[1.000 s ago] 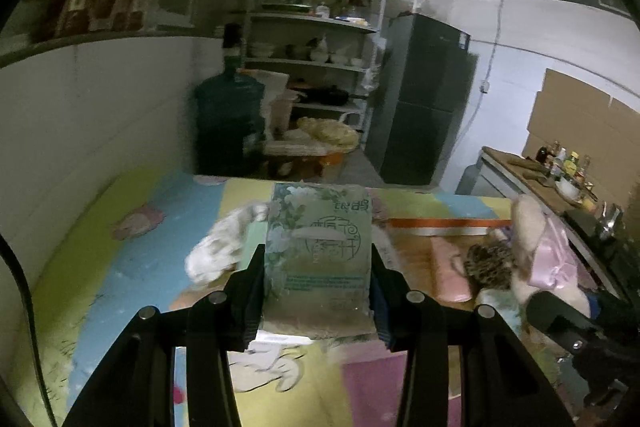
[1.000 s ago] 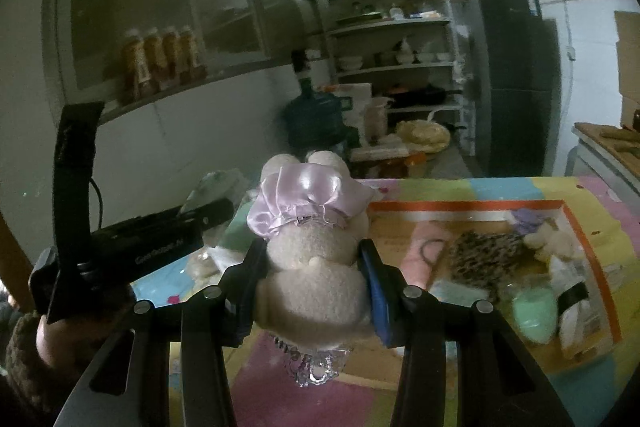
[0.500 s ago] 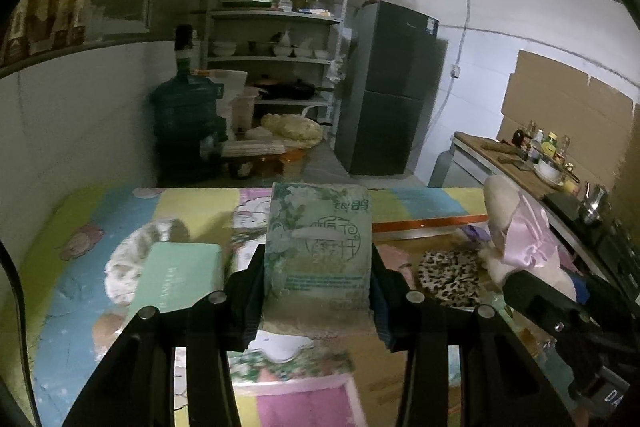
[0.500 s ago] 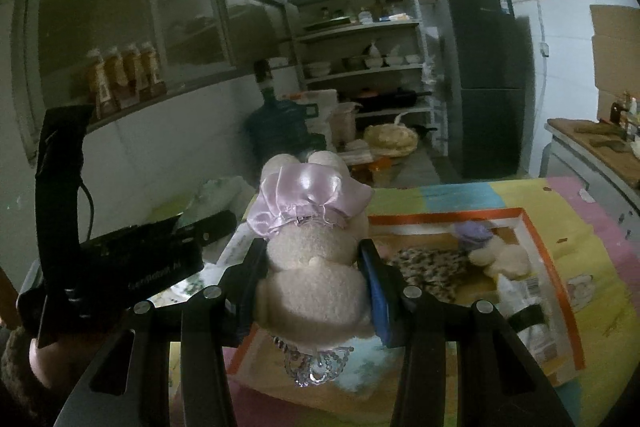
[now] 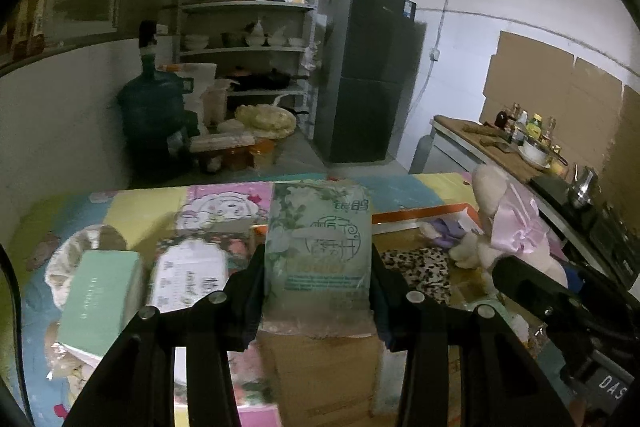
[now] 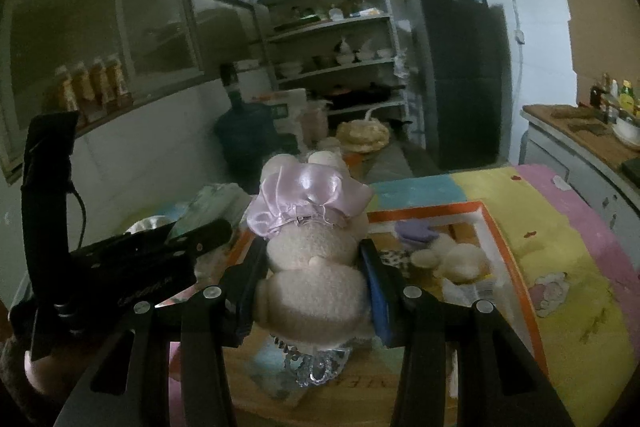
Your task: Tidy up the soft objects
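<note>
My left gripper [image 5: 318, 291] is shut on a pale green tissue pack [image 5: 318, 247] with flower print, held upright above the near edge of a cardboard box [image 5: 424, 217] with an orange rim. My right gripper [image 6: 314, 285] is shut on a cream plush toy [image 6: 316, 267] with a pink satin bow, held over the same box [image 6: 500, 247]. The plush also shows at the right of the left wrist view [image 5: 504, 223]. Inside the box lie a leopard-print item [image 5: 420, 269], a purple piece [image 6: 414, 231] and a small cream plush [image 6: 456, 259].
The box sits on a colourful cartoon play mat [image 6: 560, 227]. Left of it lie a mint green box [image 5: 100, 301], a white fluffy item [image 5: 76, 247] and a printed pack [image 5: 188, 275]. Behind stand a water jug [image 5: 154, 119], shelves [image 5: 248, 47], a fridge [image 5: 368, 75] and a counter [image 5: 512, 151].
Both grippers have swung right and forward with their loads held. The box now lies under them, and the mint box and fluffy item have slid to the left of the left wrist view.
</note>
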`<move>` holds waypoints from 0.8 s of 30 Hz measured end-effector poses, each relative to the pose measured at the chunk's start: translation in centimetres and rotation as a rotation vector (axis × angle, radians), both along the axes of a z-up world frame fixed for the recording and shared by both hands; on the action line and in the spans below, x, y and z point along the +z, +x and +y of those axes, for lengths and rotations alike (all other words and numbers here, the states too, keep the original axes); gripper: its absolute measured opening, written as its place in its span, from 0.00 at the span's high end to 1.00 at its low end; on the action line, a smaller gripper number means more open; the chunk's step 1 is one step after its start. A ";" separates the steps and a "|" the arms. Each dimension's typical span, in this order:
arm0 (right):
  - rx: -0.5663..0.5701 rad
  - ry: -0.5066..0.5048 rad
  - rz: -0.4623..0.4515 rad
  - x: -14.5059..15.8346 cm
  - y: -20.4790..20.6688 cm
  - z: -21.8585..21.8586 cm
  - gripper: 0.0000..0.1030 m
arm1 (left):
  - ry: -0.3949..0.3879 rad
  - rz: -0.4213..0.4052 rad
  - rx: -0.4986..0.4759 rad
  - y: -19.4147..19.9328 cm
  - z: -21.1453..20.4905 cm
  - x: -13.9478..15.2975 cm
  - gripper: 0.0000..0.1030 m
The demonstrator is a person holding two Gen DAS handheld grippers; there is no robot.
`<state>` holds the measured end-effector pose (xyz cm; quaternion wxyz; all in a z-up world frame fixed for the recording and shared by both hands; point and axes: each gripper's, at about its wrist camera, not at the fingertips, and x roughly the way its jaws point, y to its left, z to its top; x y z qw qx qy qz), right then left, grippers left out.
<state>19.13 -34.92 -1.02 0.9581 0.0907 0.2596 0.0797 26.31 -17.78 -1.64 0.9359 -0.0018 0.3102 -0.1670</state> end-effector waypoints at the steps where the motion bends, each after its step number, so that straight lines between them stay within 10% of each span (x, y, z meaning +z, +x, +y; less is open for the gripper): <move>1: -0.004 0.002 0.003 -0.1 0.1 -0.3 0.54 | 0.002 0.003 -0.006 0.1 -0.3 -0.1 0.56; 24: -0.098 0.015 0.106 -3.6 2.2 -5.2 0.54 | 0.034 0.116 -0.106 2.7 -6.6 -3.7 0.56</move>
